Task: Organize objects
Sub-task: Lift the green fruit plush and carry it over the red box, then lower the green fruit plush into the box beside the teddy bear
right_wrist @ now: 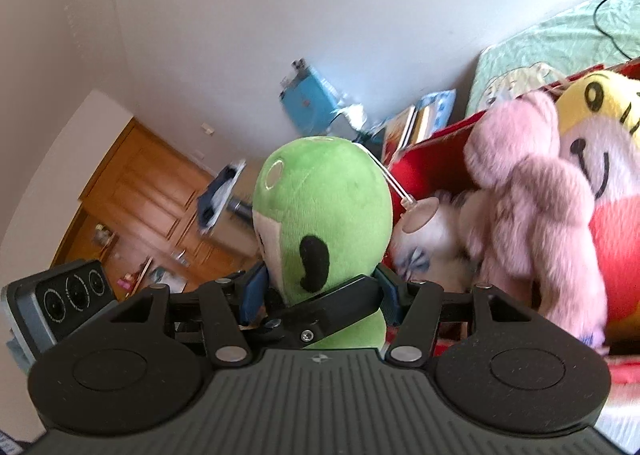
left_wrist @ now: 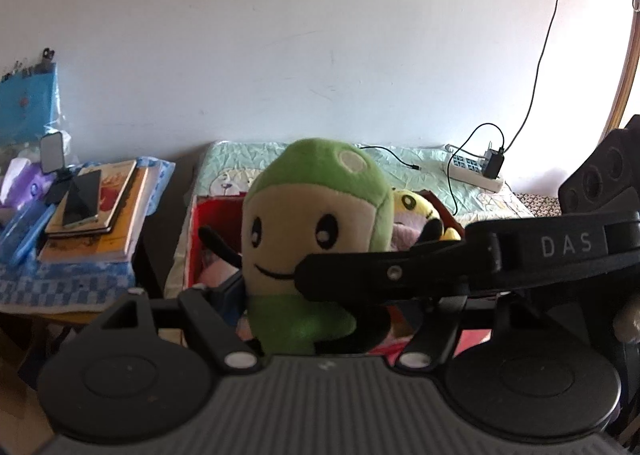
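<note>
A red box [left_wrist: 212,215] was seen on the pale green bedspread [left_wrist: 420,163], filled with soft toys: a pink plush [right_wrist: 532,191] and a yellow plush [right_wrist: 600,159] were pressed together at its near side. A white power strip [left_wrist: 476,171] with a black charger plugged in lay behind the box, well apart from it. To the left, a stack of books [left_wrist: 100,215] with a phone [left_wrist: 82,199] on top was set on a blue checked cloth [left_wrist: 60,283].

The green plush [left_wrist: 316,215] was held upright in front of the box, its long axis vertical, head up. Its smiling face was turned toward the left wrist camera; its back and one black arm were turned toward the right wrist camera. A white cord with a suction cup [right_wrist: 420,215] hung from its head.

The right gripper [right_wrist: 320,295] was closed on the toy's lower body, with a blue-padded finger pressed in at each side. In the left wrist view, the toy's mouth and neck were crossed by a black finger of the other gripper. The toy's body stood between the fingers of the left gripper [left_wrist: 320,319]; whether they were pressed on it could not be told.
</note>
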